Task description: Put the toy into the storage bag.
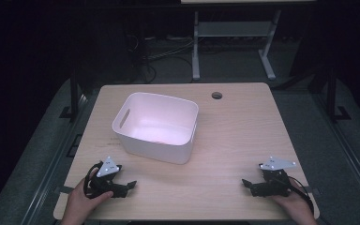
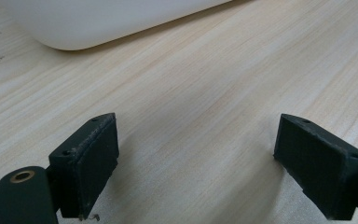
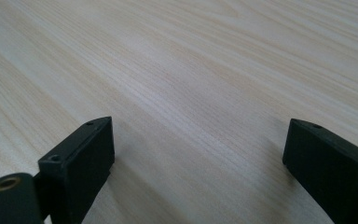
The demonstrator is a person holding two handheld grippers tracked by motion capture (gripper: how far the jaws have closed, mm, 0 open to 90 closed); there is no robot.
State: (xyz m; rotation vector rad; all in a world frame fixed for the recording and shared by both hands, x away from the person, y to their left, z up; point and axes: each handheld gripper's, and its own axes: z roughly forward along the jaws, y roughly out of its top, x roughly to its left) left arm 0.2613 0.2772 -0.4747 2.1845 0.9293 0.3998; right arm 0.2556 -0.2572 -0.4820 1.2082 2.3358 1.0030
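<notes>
A white plastic bin (image 1: 157, 126) with handle slots stands on the light wooden table (image 1: 234, 136), left of centre; something pale orange lies faintly on its floor. My left gripper (image 1: 130, 184) rests on the table near the front left, held by a hand, its jaws pointing right and wide apart. In the left gripper view the left gripper (image 2: 196, 158) is open over bare wood, with the bin (image 2: 102, 21) just ahead. My right gripper (image 1: 245, 183) lies at the front right, jaws pointing left. The right gripper (image 3: 198, 163) is open with nothing between its fingers.
A round cable hole (image 1: 216, 95) sits near the table's far edge. Beyond the table stands a white desk frame (image 1: 234, 42) with cables on the dark floor. Bare wood stretches between the two grippers and to the bin's right.
</notes>
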